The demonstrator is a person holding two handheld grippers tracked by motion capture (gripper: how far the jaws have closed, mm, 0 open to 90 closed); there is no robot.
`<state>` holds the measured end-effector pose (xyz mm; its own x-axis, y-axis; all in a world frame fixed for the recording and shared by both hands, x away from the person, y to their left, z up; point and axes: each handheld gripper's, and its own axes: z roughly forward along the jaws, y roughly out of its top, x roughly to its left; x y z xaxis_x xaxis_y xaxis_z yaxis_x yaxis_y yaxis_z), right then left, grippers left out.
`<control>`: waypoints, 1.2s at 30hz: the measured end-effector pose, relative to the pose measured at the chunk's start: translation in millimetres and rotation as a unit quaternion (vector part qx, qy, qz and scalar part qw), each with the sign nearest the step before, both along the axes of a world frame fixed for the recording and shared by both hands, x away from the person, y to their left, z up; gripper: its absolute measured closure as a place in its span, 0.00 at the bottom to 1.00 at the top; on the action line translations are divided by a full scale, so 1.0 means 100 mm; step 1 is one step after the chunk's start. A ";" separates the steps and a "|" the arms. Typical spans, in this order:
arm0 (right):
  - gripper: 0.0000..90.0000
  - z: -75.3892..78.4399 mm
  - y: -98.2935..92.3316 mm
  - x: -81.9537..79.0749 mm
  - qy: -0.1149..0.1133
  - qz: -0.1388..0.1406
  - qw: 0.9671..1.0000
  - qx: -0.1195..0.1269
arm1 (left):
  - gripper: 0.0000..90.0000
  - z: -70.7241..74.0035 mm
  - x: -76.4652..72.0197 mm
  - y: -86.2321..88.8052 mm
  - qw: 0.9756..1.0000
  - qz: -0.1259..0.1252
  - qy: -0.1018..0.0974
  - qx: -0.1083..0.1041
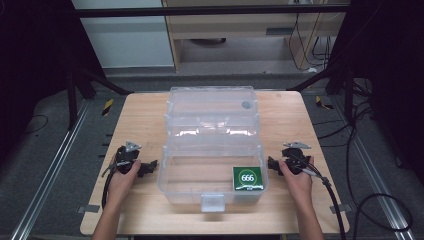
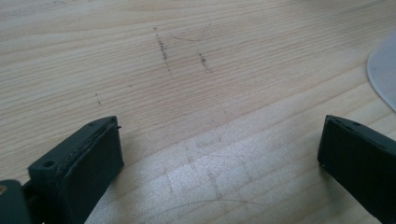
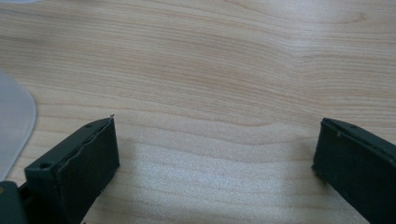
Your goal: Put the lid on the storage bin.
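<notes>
A clear plastic box (image 1: pixel 175 187) stands open in the middle of the wooden table, its lid (image 1: pixel 212 107) tipped back. Inside, at the front right corner, lies a green packet (image 1: pixel 247 178) with a white ring and "666" on it. My left gripper (image 1: pixel 150 167) rests on the table just left of the box, held by a hand, jaws wide apart with bare wood between them (image 2: pixel 219 154). On the box's right side my right gripper (image 1: pixel 271 164) sits open too, with nothing between its fingers (image 3: pixel 215 158). A corner of the box (image 2: pixel 385 70) shows at the edge of each gripper view.
The table (image 1: pixel 145 210) has bare wood in front of the box and along both sides. A cable (image 1: pixel 335 200) trails from the right gripper off the near right edge. Dark stands and floor rails flank the table.
</notes>
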<state>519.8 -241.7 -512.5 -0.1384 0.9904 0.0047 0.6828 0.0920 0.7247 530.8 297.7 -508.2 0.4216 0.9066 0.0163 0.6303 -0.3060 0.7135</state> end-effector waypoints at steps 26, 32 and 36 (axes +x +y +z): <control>0.09 0.17 0.02 -0.04 -0.035 0.043 0.994 -0.097 | 0.03 0.64 -0.28 0.16 0.996 -0.055 -0.069 0.022; 0.12 0.71 0.01 -0.26 -0.053 0.092 0.981 -0.160 | 0.02 1.08 -0.55 0.21 0.989 -0.106 -0.102 0.019; 0.15 0.94 0.01 -0.31 -0.056 0.116 0.978 -0.163 | 0.03 1.24 -0.69 0.17 0.984 -0.144 -0.098 0.028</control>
<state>488.5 -240.7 -418.2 -0.3420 0.8784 -0.3338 0.5335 0.4739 0.7005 462.3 314.7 -384.0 0.6451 0.7451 0.1694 0.3636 -0.4943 0.7896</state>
